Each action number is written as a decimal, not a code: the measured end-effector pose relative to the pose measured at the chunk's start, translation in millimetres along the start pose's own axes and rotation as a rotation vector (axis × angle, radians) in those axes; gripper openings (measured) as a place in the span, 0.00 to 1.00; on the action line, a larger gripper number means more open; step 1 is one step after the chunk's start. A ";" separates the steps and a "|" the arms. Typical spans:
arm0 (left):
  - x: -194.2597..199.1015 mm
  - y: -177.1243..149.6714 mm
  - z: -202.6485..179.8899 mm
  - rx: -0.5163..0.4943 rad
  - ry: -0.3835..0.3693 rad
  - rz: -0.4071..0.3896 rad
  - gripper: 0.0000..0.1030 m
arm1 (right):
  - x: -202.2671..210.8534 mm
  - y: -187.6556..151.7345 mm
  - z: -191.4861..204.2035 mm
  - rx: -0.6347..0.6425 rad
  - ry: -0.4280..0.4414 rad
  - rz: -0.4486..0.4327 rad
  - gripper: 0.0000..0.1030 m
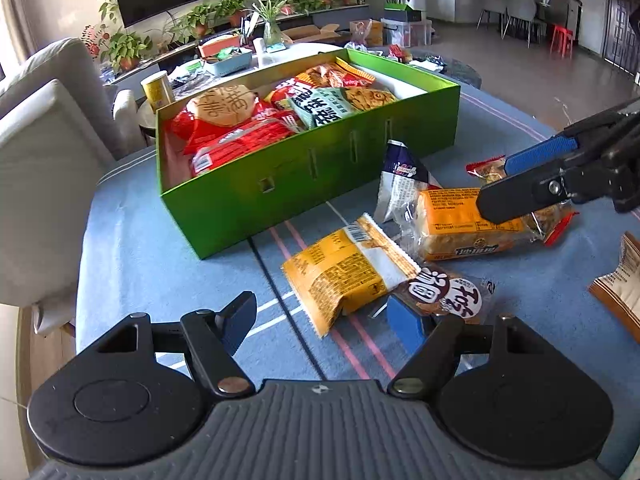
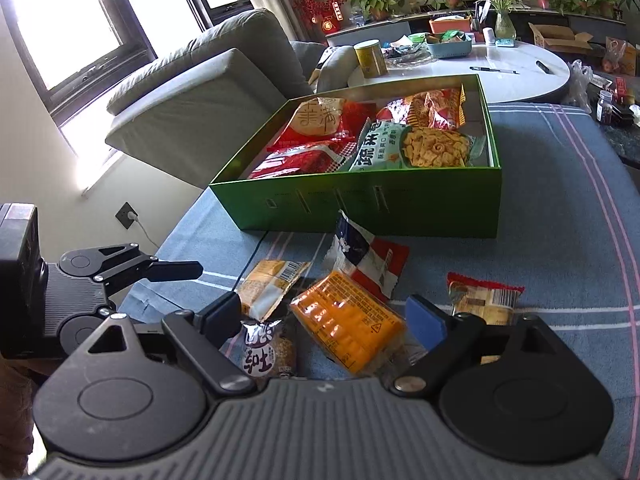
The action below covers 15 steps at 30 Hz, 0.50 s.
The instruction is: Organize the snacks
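A green box (image 1: 304, 184) (image 2: 360, 208) holds several snack bags, on a blue striped cloth. Loose packets lie in front of it: a yellow packet (image 1: 344, 276) (image 2: 268, 288), an orange bread pack (image 1: 452, 228) (image 2: 348, 320), a white-blue-red packet (image 1: 400, 176) (image 2: 364, 256), a brown round-label snack (image 1: 448, 296) (image 2: 268, 352), and a red-edged packet (image 1: 488, 170) (image 2: 484, 300). My left gripper (image 1: 324, 318) is open and empty just before the yellow packet. My right gripper (image 2: 328, 316) (image 1: 496, 184) is open, jaws straddling the orange bread pack.
A brown-white packet (image 1: 620, 284) lies at the right edge. Behind the box are a white round table (image 2: 500, 76) with a yellow can (image 2: 370, 58) (image 1: 158, 90) and a blue tray (image 2: 448, 46). A grey sofa (image 2: 208, 92) stands at left.
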State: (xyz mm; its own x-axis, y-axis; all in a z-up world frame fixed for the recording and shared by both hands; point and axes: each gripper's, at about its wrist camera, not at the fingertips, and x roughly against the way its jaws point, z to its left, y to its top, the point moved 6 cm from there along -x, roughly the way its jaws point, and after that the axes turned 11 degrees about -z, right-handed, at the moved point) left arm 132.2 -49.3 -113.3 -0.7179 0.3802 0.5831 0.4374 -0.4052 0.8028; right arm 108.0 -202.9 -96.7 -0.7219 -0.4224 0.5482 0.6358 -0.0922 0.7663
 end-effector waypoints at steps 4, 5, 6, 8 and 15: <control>-6.8 3.7 -0.4 0.007 0.006 0.006 0.68 | -1.5 -2.5 -2.2 -0.013 -0.002 0.004 0.68; -8.5 4.8 -0.2 0.011 0.007 0.009 0.68 | -2.1 -3.0 -2.1 -0.015 -0.002 0.005 0.68; -10.3 6.3 -0.1 0.013 0.007 0.009 0.68 | -2.3 -3.5 -2.2 -0.016 -0.002 0.005 0.68; -13.2 9.6 -1.3 0.006 0.004 0.008 0.68 | -2.7 -4.3 -2.3 -0.016 -0.005 0.008 0.68; -24.0 21.8 -7.1 -0.056 -0.010 -0.002 0.68 | -2.8 -4.7 -5.0 -0.019 -0.015 0.008 0.69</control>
State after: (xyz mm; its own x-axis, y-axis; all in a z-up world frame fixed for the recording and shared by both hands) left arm 155.1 -73.2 -110.7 -0.7135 0.3892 0.5826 0.4047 -0.4499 0.7962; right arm 108.4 -205.8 -103.5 -0.7210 -0.4094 0.5591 0.6463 -0.1065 0.7556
